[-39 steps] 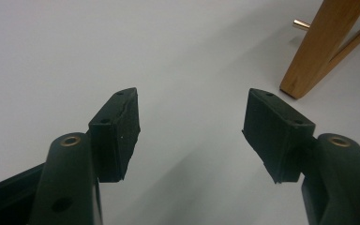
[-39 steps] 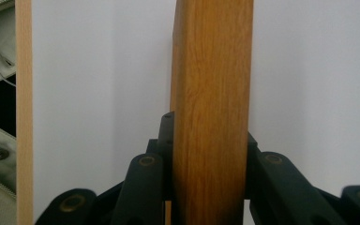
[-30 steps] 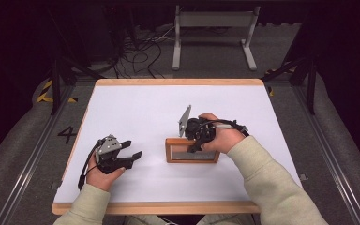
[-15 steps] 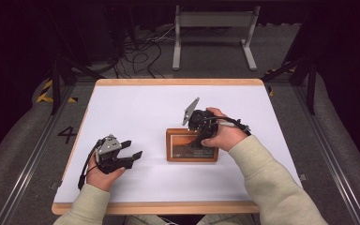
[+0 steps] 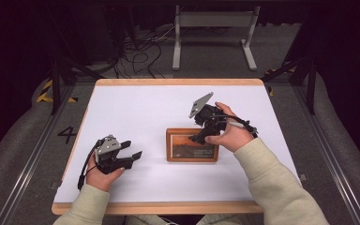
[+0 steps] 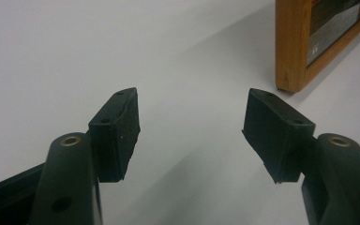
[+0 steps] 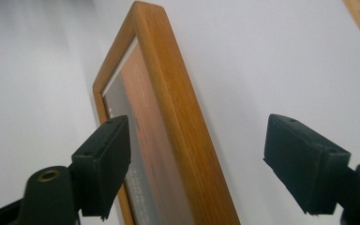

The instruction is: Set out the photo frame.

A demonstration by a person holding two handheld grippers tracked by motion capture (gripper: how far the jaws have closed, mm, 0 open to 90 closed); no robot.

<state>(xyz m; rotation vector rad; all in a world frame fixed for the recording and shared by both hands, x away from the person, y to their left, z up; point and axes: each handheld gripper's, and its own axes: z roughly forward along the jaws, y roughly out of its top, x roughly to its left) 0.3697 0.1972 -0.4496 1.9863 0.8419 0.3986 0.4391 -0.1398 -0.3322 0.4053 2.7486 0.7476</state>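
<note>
A wooden picture frame [image 5: 183,146] with an orange-and-dark picture lies face up on the white table [image 5: 136,108], right of centre. My right gripper [image 5: 199,137] hovers over the frame's right end, pointing down and left. Its jaws have just been opening and now stand open. In the right gripper view the frame's wooden rail [image 7: 168,93] runs between the pads of the right gripper [image 7: 199,159] without touching either. My left gripper [image 5: 133,152] rests low at the front left, open and empty. The left gripper [image 6: 190,126] points toward the frame's corner [image 6: 293,47].
The table has a wooden rim [image 5: 178,82]. Behind it stand a white metal stand [image 5: 213,28] and loose cables [image 5: 140,47] on the floor. Rails [image 5: 23,159] run along both sides of the table.
The frame went from tipped up on its edge to lying flat. The right gripper let go of it, opened, and drew up and back. The left gripper stayed put.
</note>
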